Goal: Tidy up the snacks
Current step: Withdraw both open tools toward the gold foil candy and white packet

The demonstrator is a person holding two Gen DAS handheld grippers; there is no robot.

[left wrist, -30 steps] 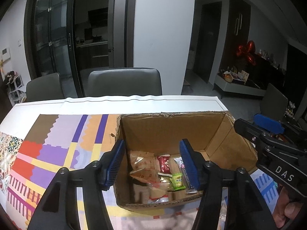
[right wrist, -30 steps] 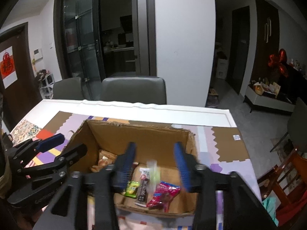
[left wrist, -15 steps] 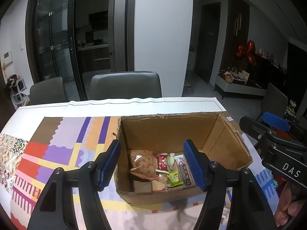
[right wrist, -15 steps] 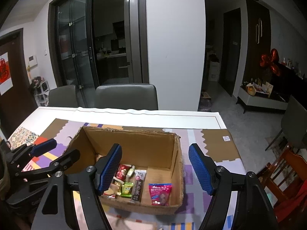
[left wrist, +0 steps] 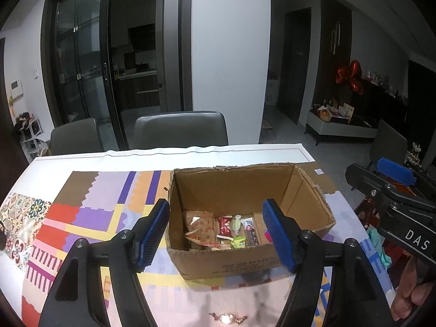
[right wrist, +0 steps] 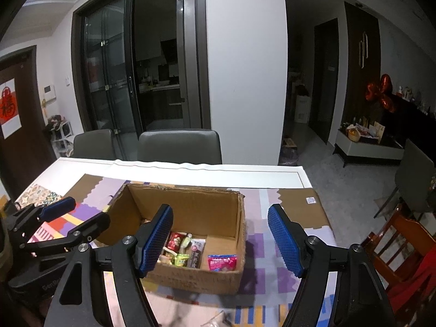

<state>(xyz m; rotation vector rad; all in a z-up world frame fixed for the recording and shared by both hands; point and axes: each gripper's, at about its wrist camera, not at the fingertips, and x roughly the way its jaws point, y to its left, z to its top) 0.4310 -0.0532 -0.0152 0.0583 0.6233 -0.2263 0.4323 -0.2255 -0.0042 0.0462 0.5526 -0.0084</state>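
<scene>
Both claws, left claw point(left wrist: 216, 234) and right claw point(right wrist: 222, 238), have just spread wide, empty, above one cardboard box point(right wrist: 207, 275).

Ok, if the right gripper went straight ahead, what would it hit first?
Probably the box: its near wall or right rim lies between the open right gripper pads. Depth is unclear.

Cardboard box point(left wrist: 245, 261): matt brown, rough torn rim. Snack packets point(left wrist: 226, 231) inside: glossy plastic film, crinkled. Pink packet point(right wrist: 222, 263) likewise shiny. Left gripper point(left wrist: 215, 234) and right gripper point(right wrist: 220, 241): matt black plastic arms, blue ribbed pads (rubbery look), small bright metal screws. Table mat point(left wrist: 90, 218): smooth, printed, slight sheen. Far chairs point(left wrist: 181, 129): grey leather-like, soft sheen.
</scene>
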